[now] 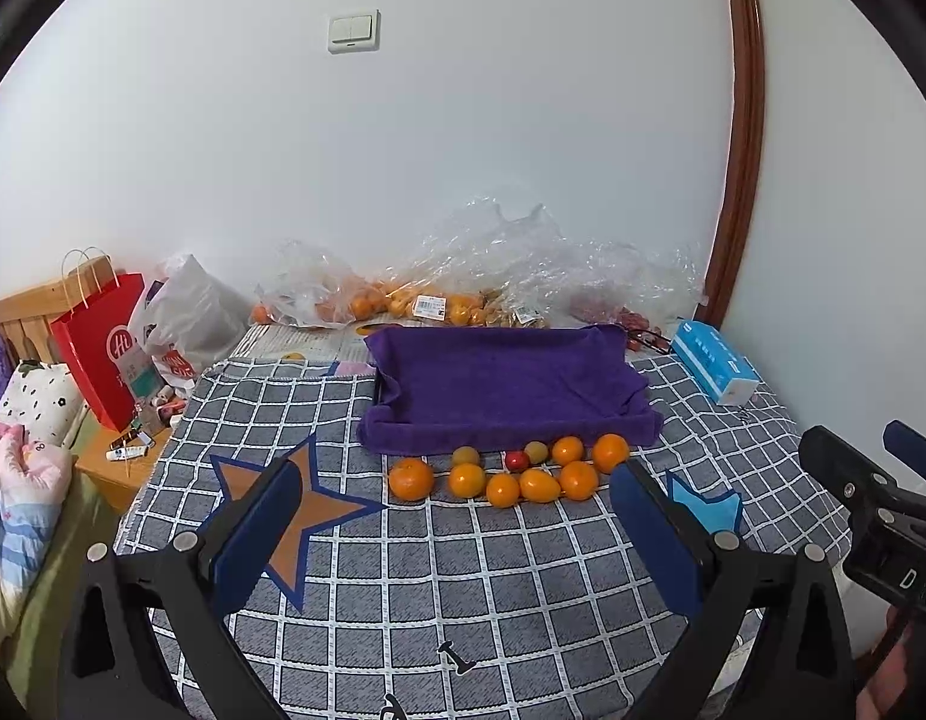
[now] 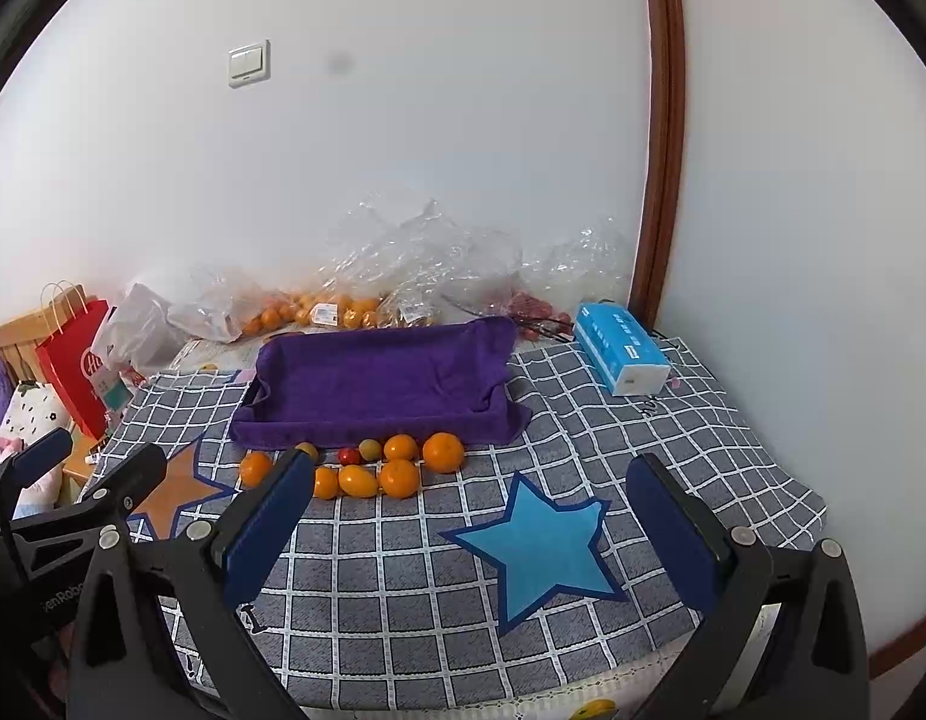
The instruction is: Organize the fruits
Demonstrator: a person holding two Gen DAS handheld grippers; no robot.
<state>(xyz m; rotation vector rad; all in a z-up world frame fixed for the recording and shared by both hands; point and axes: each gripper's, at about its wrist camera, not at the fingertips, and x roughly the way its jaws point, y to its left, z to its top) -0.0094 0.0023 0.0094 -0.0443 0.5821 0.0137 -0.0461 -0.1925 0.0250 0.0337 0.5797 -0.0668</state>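
Several loose fruits lie in two rows on a grey checked cloth, just in front of a tray lined with a purple towel (image 1: 505, 384) (image 2: 378, 378). They include oranges (image 1: 411, 479) (image 2: 443, 452), a yellow oval fruit (image 1: 539, 485) (image 2: 358, 480), a small red one (image 1: 515, 459) (image 2: 348, 455) and greenish ones (image 1: 465, 456). The tray holds no fruit. My left gripper (image 1: 456, 534) is open and empty, short of the fruit. My right gripper (image 2: 472, 531) is open and empty, over a blue star patch (image 2: 541, 546); its left finger hides some fruit.
Clear plastic bags with more oranges (image 1: 396, 300) (image 2: 318, 309) lie along the wall behind the tray. A blue tissue box (image 1: 718, 369) (image 2: 622, 357) sits at the right. A red paper bag (image 1: 99, 348) and clutter stand at the left, past the table edge.
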